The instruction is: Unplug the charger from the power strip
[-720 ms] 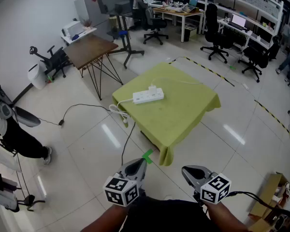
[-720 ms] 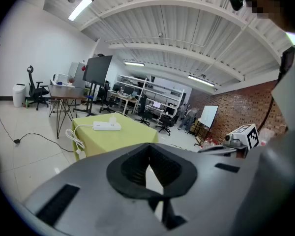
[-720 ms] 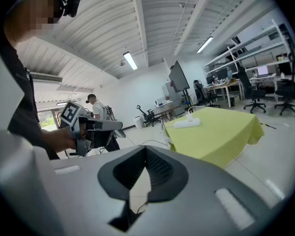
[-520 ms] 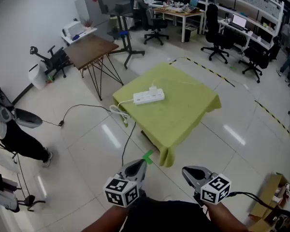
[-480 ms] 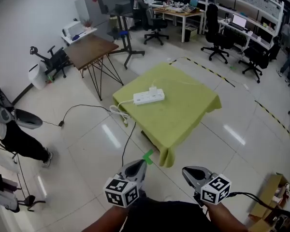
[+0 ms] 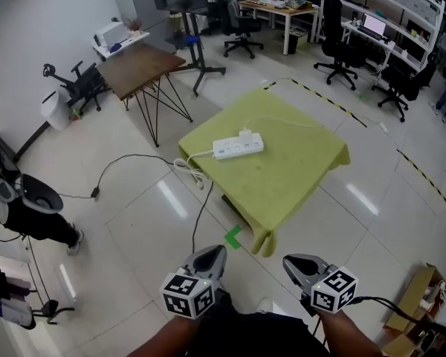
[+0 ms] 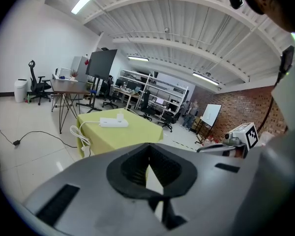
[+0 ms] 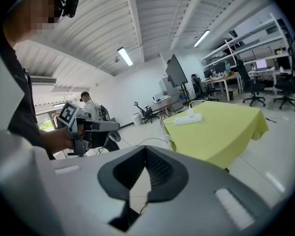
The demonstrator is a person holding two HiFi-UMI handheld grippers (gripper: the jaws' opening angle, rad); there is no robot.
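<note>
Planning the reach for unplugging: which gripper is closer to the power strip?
Left, barely. The left gripper and right gripper are both held close to the body, far short of the power strip, which lies ahead, slightly to the left gripper's side.

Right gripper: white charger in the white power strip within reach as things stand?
Probably not yet. The right gripper, shut, sits by the person's body; open floor lies between it and the yellow-green clothed table bearing the white power strip and white charger. Nothing blocks the approach.
</note>
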